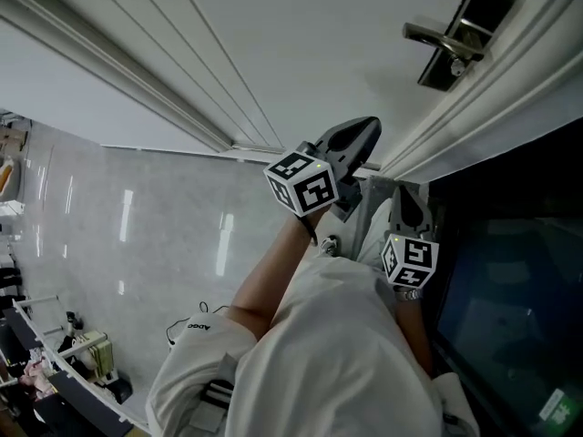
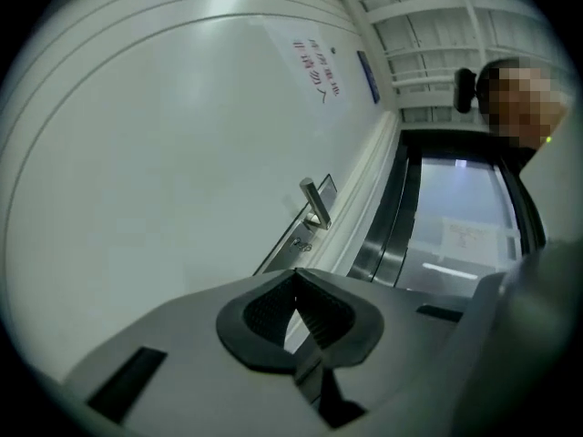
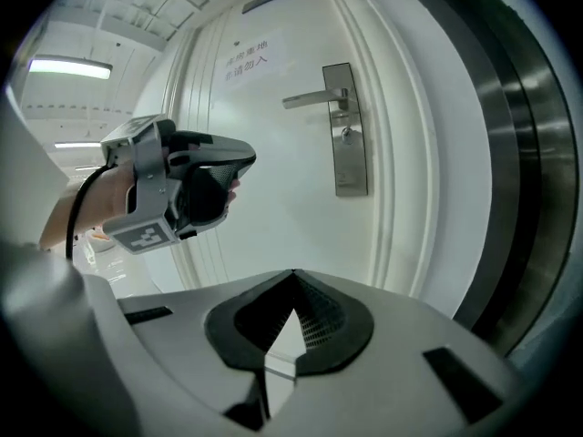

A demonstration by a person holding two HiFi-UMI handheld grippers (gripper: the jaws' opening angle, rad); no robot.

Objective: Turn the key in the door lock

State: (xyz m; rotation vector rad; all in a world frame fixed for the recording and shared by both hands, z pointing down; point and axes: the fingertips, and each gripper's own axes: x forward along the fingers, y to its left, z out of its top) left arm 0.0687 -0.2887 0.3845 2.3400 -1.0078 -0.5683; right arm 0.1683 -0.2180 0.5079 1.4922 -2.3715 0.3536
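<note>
The white door [image 1: 301, 53] carries a dark lock plate [image 1: 455, 39] with a silver lever handle [image 3: 319, 98]. A small metal key [image 3: 346, 135] sits in the lock just under the handle. My left gripper [image 1: 367, 127] is shut with nothing in it and hangs in front of the door, well short of the lock plate [image 2: 305, 230]. It also shows in the right gripper view as the left gripper [image 3: 239, 167], left of the handle. My right gripper [image 1: 405, 194] is shut and empty, held low beside the door frame, with its jaws meeting in its own view.
A moulded white door frame [image 1: 474, 126] borders a dark glass panel [image 1: 510, 280] to the right. A printed paper sign [image 3: 246, 57] hangs on the door above the handle. A person [image 2: 519, 98] stands beyond the frame. Glossy floor [image 1: 137, 235] and clutter [image 1: 82, 353] lie behind.
</note>
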